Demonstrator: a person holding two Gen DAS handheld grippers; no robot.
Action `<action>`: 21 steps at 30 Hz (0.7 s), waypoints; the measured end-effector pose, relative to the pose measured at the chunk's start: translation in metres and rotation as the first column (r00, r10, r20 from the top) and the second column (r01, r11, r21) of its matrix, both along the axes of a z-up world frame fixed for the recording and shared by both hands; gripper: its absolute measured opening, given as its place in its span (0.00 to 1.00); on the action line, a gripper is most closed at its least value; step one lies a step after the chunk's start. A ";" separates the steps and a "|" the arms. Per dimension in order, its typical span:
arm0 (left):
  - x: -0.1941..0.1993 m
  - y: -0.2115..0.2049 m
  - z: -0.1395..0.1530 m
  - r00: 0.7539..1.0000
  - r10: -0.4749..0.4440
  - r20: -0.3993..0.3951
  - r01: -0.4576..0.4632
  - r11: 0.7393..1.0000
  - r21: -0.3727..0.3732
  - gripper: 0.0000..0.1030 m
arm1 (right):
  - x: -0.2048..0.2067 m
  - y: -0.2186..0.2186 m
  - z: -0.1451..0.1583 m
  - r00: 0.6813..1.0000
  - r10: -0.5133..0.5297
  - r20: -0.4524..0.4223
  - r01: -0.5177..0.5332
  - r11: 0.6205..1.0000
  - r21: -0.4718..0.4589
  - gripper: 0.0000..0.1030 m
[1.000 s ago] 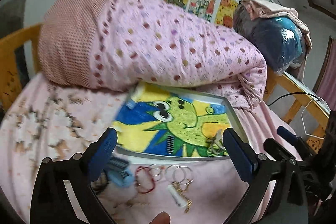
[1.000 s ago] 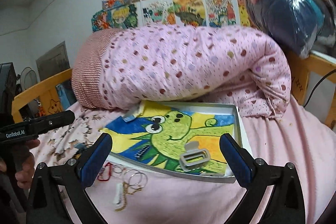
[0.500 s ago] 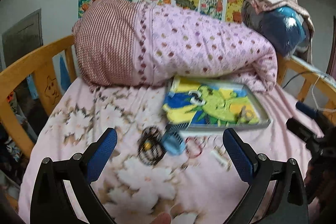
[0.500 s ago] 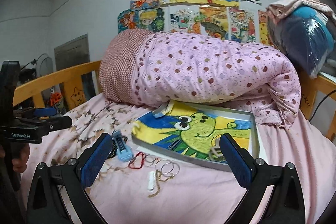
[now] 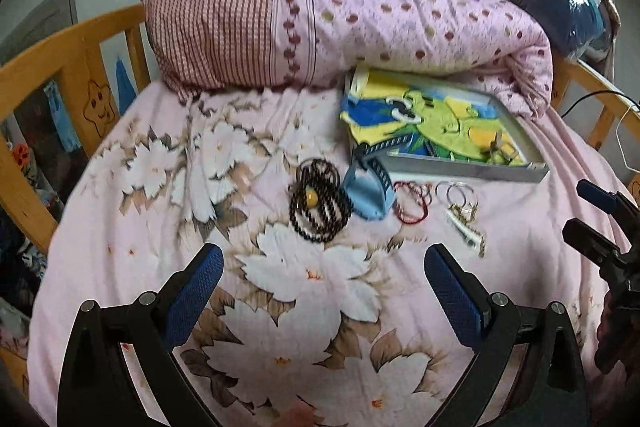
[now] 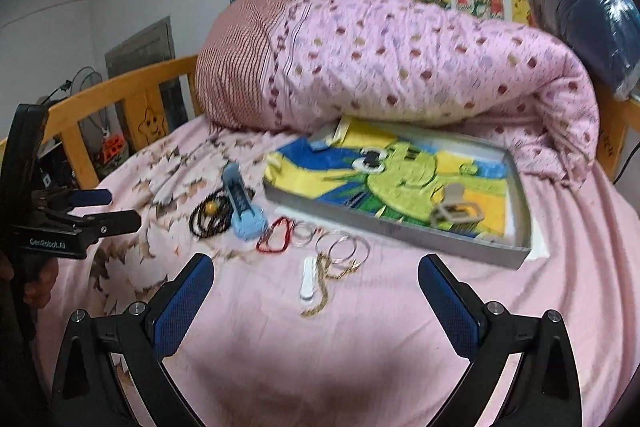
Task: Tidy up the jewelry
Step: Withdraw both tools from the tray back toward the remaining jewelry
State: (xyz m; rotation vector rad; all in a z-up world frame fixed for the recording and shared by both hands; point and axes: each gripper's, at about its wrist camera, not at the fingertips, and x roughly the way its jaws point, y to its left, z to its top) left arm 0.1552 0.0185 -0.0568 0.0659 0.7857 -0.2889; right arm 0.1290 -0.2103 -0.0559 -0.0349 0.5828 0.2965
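I hold my left gripper above the flowered bedsheet, jaws spread wide and gripping nothing. My right gripper hovers over the plain pink part of the sheet, just as wide and just as empty. The jewelry lies loose on the bed in front of the grey tray: a black bead bracelet with a yellow bead, touching a light blue clip, then a red bracelet, thin silver rings and a gold chain beside a small white piece. In the tray, on its cartoon lining, I see a beige clasp
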 end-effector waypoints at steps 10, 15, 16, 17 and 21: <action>0.023 0.007 -0.020 0.998 0.003 -0.063 -0.005 1.000 -0.026 0.95 | 0.013 0.010 -0.028 0.992 0.068 -0.107 -0.065 0.997 0.029 1.00; 0.031 0.007 -0.028 0.997 -0.005 -0.079 0.003 0.999 -0.034 0.95 | 0.021 0.017 -0.036 0.985 0.108 -0.135 -0.104 0.994 0.039 1.00; 0.032 0.008 -0.029 0.997 -0.008 -0.081 0.005 0.999 -0.038 0.95 | 0.024 0.018 -0.039 0.983 0.114 -0.144 -0.109 0.993 0.042 1.00; 0.034 0.008 -0.030 0.997 -0.013 -0.081 0.009 0.999 -0.042 0.95 | 0.026 0.018 -0.041 0.982 0.118 -0.150 -0.112 0.993 0.046 1.00; 0.040 0.010 -0.032 0.997 -0.028 -0.069 0.023 0.998 -0.066 0.95 | 0.035 0.022 -0.050 0.974 0.135 -0.184 -0.127 0.990 0.055 0.89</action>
